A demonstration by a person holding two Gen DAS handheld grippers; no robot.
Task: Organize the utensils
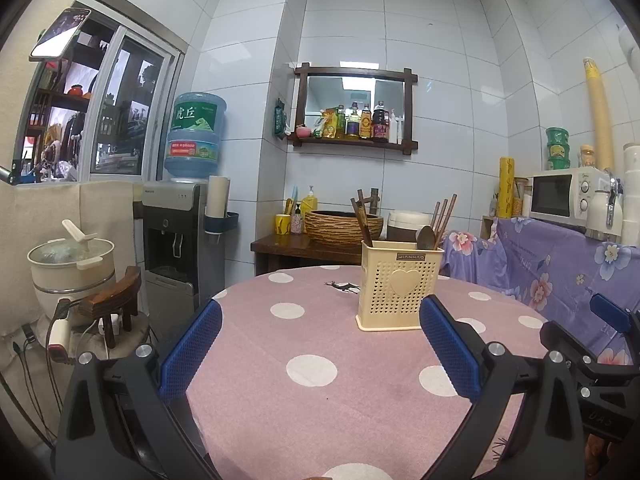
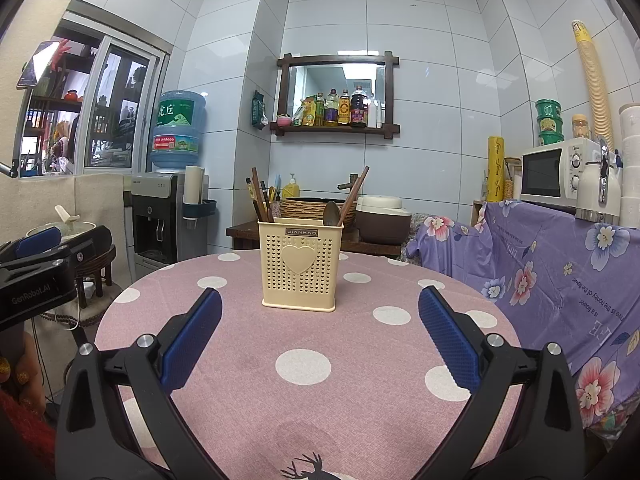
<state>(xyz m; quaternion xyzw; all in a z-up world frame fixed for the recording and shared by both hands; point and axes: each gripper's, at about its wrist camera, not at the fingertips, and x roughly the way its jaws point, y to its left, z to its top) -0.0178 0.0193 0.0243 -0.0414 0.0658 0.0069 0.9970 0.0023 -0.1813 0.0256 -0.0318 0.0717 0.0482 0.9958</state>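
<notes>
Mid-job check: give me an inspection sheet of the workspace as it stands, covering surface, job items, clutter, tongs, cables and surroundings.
Surface: round table under a pink polka-dot cloth.
Job's things: cream perforated utensil holder upright on the table; chopsticks and a spoon stand in it.
Clutter: nothing seen on the table besides the holder.
Tongs: left tongs open, empty, above the cloth; right tongs open, empty, aimed at the holder.
Cables: several cords hang by a small wooden stool left of the table, off the surface.
Surroundings: water dispenser, wall shelf of bottles, microwave, purple floral cloth on the right.
</notes>
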